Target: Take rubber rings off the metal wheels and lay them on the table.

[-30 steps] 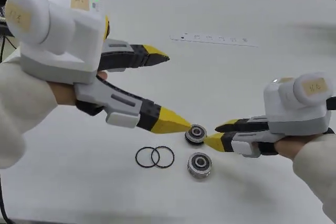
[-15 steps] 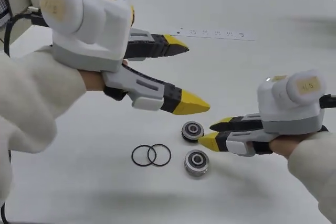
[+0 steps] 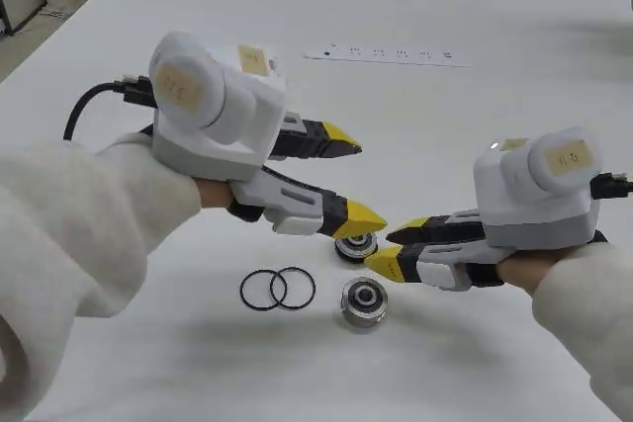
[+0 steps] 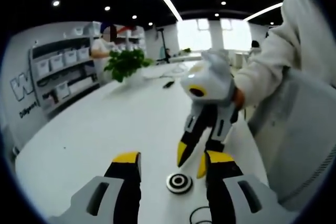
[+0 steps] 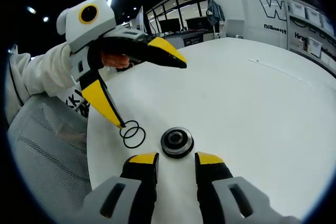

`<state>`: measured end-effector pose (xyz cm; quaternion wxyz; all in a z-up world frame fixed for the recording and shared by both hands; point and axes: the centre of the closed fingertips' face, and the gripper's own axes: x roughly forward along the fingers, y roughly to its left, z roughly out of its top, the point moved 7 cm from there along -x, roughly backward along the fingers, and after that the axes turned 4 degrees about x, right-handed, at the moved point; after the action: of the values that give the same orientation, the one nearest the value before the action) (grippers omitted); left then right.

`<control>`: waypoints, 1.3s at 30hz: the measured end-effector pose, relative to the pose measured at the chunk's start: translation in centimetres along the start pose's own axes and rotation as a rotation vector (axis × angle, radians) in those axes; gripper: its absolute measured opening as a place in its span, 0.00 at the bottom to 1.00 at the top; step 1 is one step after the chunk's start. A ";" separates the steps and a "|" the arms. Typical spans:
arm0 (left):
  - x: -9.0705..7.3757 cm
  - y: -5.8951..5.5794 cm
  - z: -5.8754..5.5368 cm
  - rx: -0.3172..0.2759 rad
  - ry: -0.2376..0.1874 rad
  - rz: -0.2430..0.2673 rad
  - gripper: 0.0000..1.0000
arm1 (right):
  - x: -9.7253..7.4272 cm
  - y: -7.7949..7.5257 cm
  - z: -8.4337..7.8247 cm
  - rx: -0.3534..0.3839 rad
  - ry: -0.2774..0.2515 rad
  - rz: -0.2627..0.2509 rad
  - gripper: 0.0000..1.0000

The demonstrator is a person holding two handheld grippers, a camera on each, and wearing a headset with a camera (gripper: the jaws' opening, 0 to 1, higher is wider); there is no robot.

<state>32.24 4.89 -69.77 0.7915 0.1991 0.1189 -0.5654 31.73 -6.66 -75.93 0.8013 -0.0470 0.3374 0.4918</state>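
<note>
Two rubber rings (image 3: 277, 289) lie flat and overlapping on the counter (image 3: 475, 126), a little to the near side of the lower jaw of the left gripper (image 3: 364, 185) and some way beyond the tips of the right gripper (image 3: 386, 249). They rest loose on the bare surface, not in a tray or bin, so that part of the job looks done. One metal wheel (image 5: 177, 141) lies flat just ahead of the gap between the right jaws, with the left gripper's lower jaw tip close over it from the opposite side. Its rim shows a dark band, which may be a ring left to pull, though that is hard to confirm. A second wheel (image 3: 363, 301) lies flat just beside the right jaws on their near side. Its rim reads as bright metal, and it is probably stripped. The left jaws are spread wide and grasp nothing. The right jaws are parted narrowly and hold nothing, with their tips next to the first wheel. Well beyond both pairs of jaws, a power strip (image 3: 386, 54) lies on the counter.
</note>
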 end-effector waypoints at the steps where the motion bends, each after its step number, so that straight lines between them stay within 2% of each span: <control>1: 0.1 0.0 -0.3 -0.007 0.005 0.003 0.48 | 0.0 0.0 0.0 0.001 0.000 0.001 0.24; 5: 0.3 -0.1 -1.2 -0.029 0.020 0.011 0.45 | 0.1 0.1 -0.1 0.001 0.003 0.002 0.24; 9: 0.6 -0.2 -2.0 -0.027 0.035 0.027 0.41 | 0.1 0.0 -0.1 0.000 0.001 0.002 0.24; 13: 1.0 -0.4 -2.6 -0.045 0.038 0.017 0.37 | 0.1 -0.1 -0.1 -0.001 -0.002 -0.001 0.23; 19: 1.4 -0.8 -3.6 -0.054 0.071 0.008 0.30 | 0.3 0.0 -0.2 -0.013 -0.003 -0.001 0.22; 28: 2.0 -1.3 -4.0 -0.042 0.086 -0.007 0.24 | 0.6 0.1 -0.2 -0.049 -0.003 -0.007 0.21; 39: 2.3 -1.1 -4.9 -0.057 0.116 0.004 0.20 | 0.8 0.0 -0.2 -0.062 -0.007 -0.017 0.20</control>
<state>32.12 4.79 -75.32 0.7899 0.2091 0.1803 -0.5476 31.86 -6.11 -76.56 0.8047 -0.0730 0.3188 0.4955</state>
